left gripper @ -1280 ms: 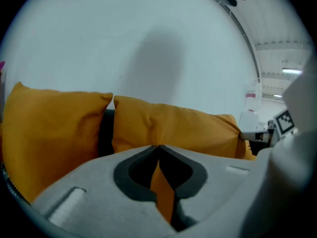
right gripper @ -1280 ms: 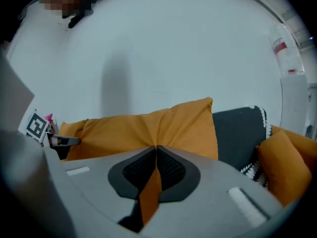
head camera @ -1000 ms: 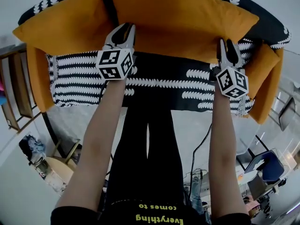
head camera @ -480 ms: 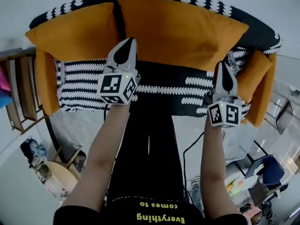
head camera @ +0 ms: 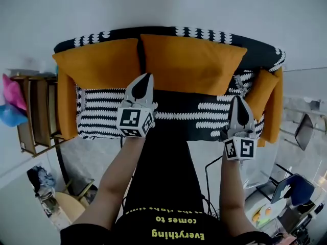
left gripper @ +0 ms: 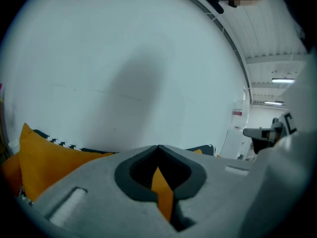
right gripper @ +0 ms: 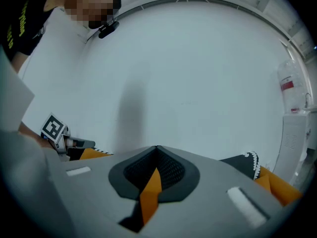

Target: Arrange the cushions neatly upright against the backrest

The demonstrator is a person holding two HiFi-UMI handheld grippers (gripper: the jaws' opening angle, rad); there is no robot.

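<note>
A person stands before a black-and-white patterned sofa (head camera: 102, 111) and holds the left gripper (head camera: 147, 77) and the right gripper (head camera: 237, 99) out over its seat. Each has its jaws pressed together with nothing caught between them. Both tools hang clear of the upholstery and well apart from each other. Beyond them, the large left orange fabric cushion (head camera: 97, 63) and the wider right orange fabric cushion (head camera: 191, 63) stand upright side by side against the dark backrest (head camera: 168, 32), their inner edges nearly meeting. A smaller orange cushion (head camera: 261, 92) leans at the sofa's right end, just beside the orange armrest (head camera: 274, 116). A wooden shelf (head camera: 36, 111) stands off the sofa's left end, and a plain white wall (head camera: 163, 4) rises behind. In the left gripper view a corner of orange cushion shows low at the left, under the wall. In the right gripper view the left gripper's marker cube (right gripper: 53, 128) appears at the far left, and the sofa's patterned edge peeks in low at the right.
</note>
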